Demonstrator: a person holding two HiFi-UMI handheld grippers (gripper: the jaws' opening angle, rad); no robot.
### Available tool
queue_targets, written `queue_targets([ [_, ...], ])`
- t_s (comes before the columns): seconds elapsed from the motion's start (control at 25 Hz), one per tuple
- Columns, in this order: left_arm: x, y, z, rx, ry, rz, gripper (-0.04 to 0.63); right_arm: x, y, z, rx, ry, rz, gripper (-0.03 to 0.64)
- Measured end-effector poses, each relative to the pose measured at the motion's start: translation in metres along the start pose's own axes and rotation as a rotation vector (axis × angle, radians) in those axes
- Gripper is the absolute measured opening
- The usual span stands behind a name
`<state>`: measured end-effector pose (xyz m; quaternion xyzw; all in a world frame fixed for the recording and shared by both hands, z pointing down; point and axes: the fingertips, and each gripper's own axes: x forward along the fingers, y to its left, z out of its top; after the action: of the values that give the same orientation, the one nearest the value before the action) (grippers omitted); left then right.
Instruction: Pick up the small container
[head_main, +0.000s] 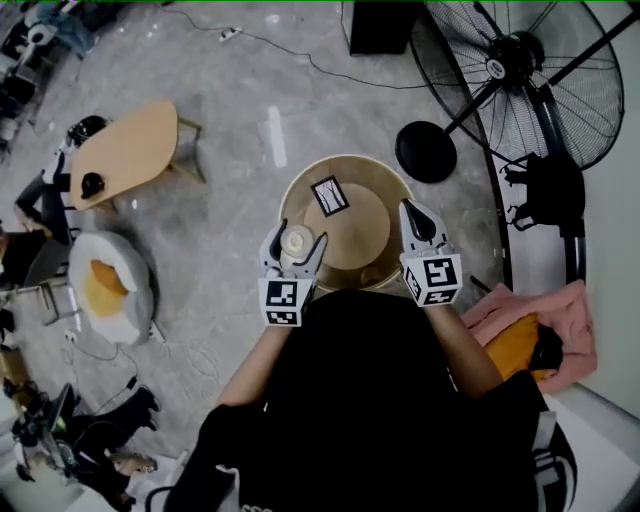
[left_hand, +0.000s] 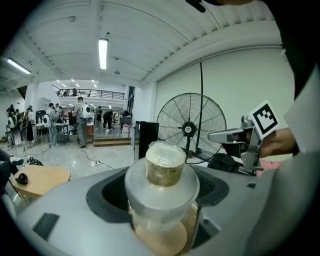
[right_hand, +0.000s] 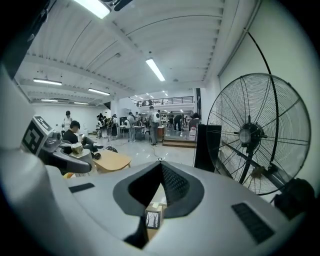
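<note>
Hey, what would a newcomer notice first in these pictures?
The small container, a clear jar with a pale lid, is clamped in the left gripper over the round wooden table. Next comes the big black floor fan at the head view's upper right. The right gripper is shut and empty over the table's right edge.

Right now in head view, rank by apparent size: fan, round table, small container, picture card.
1. fan
2. round table
3. picture card and small container: look alike, and the container is held nearer the camera, so unranked.

Small container (left_hand: 161, 170): translucent, cream-topped, upright, clamped between left gripper (head_main: 293, 250) jaws.
</note>
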<state>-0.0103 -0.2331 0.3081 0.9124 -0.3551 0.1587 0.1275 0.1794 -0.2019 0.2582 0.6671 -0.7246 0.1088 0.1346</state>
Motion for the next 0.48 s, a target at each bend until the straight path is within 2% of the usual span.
queue_targets([
  [0.12,0.007,0.0,0.005,-0.005,0.004,-0.01,0.359,0.001,-0.012,0.005,0.006,0.001,-0.024,0.021],
  [0.28,-0.005,-0.027,0.016,0.028,-0.034,0.0,0.357,-0.037,-0.029,0.016,0.007,-0.055,-0.047,0.021],
  [0.48,-0.012,-0.031,0.017,0.034,-0.048,-0.013,0.357,-0.053,-0.025,0.024,-0.016,-0.074,-0.076,0.021],
])
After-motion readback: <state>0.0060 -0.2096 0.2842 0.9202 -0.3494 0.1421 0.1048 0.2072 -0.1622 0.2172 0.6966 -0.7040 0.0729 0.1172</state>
